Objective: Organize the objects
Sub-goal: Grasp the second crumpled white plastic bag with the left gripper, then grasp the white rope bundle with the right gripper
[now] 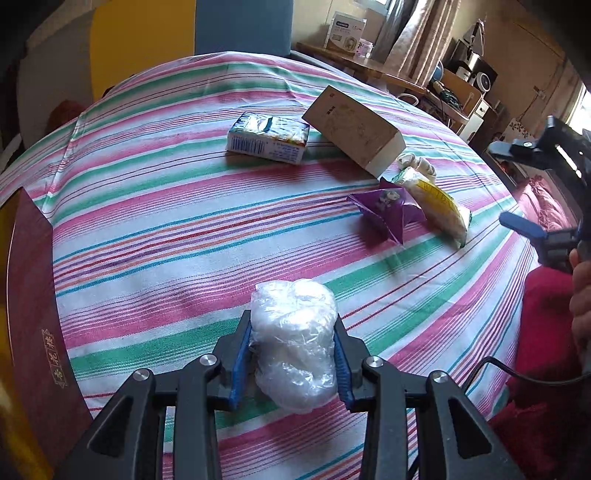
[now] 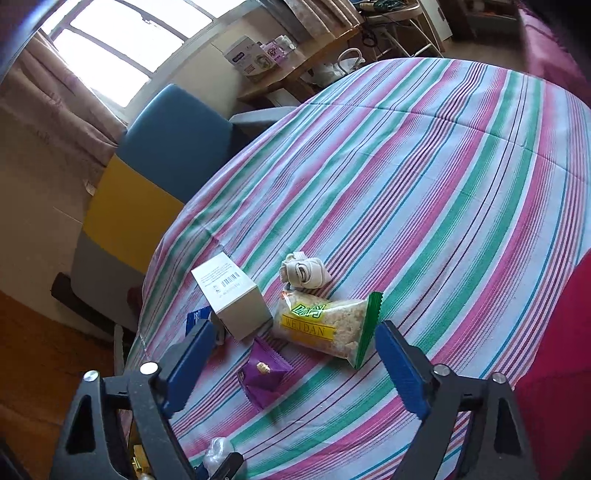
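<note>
My left gripper (image 1: pixel 293 332) is shut on a clear crumpled plastic bundle (image 1: pixel 295 343) just above the striped tablecloth (image 1: pixel 166 229). My right gripper (image 2: pixel 295 350) is open and empty, hovering above a purple snack packet (image 2: pixel 264 376) and a yellow-and-green snack bag (image 2: pixel 325 325). A beige carton (image 2: pixel 232 295) and a rolled beige strap (image 2: pixel 303 273) lie beside them. In the left wrist view the carton (image 1: pixel 354 129), purple packet (image 1: pixel 388 208), snack bag (image 1: pixel 439 205) and a blue tissue pack (image 1: pixel 269 136) lie further away, with the right gripper (image 1: pixel 517 184) at the right edge.
A dark red box (image 1: pixel 37 314) sits at the table's left edge. A blue and yellow chair (image 2: pixel 162 166) stands beyond the table. A wooden side table (image 1: pixel 354 62) with a white box (image 1: pixel 345 33) is behind. A red cloth (image 1: pixel 546 314) is at the right.
</note>
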{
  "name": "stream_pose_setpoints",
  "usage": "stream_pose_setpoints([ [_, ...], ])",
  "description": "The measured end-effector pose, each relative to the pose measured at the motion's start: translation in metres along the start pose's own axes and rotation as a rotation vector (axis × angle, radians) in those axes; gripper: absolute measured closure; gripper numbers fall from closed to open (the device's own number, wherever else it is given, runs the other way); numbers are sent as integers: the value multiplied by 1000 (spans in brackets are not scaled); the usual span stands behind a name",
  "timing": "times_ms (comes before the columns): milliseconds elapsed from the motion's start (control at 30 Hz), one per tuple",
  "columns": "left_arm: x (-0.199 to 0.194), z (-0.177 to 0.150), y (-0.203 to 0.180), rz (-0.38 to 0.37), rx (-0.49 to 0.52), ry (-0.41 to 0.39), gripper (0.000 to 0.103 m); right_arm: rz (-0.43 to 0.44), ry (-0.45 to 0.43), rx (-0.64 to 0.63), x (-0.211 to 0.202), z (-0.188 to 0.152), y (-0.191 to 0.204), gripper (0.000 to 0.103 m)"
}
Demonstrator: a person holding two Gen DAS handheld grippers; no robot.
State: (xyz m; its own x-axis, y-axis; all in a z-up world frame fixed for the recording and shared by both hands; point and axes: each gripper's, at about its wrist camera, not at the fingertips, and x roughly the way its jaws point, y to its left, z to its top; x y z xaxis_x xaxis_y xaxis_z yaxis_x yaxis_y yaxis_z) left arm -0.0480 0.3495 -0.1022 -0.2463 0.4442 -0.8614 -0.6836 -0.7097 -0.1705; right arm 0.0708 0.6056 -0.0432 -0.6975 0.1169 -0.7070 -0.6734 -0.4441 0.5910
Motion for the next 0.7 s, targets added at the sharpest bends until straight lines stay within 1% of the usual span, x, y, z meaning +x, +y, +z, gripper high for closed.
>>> stream_pose_setpoints([
  [33, -1, -1, -2, 2, 3, 0, 65, -18, 19, -13, 4, 0, 2, 30],
  [67, 0, -1, -2, 0, 3, -1, 65, -50, 44, -30, 8, 1, 4, 33],
  [100, 0, -1, -1, -3, 2, -2, 65, -86, 65, -47, 13, 3, 7, 38],
  [133, 0, -1, -1, -6, 1, -5, 65, -114, 81, -65, 18, 5, 9, 41],
  [267, -1, -3, 0, -13, 1, -15, 65, -182, 113, -160, 35, 23, 26, 42],
  [400, -1, -3, 4, -34, -21, -16, 65, -250, 151, -280, 68, 40, 47, 42],
  [533, -1, -2, 6, -45, -36, -19, 65, -306, 205, -369, 108, 46, 53, 42],
  [600, -1, -3, 6, -49, -40, -22, 65, -349, 210, -406, 124, 44, 51, 42],
  [633, 0, -3, 6, -49, -41, -23, 65, -357, 212, -426, 131, 42, 49, 49],
  [667, 0, -3, 6, -50, -42, -26, 65, -368, 230, -440, 140, 40, 47, 51],
  [700, 0, -3, 6, -51, -44, -28, 65, -385, 210, -462, 140, 40, 48, 63],
])
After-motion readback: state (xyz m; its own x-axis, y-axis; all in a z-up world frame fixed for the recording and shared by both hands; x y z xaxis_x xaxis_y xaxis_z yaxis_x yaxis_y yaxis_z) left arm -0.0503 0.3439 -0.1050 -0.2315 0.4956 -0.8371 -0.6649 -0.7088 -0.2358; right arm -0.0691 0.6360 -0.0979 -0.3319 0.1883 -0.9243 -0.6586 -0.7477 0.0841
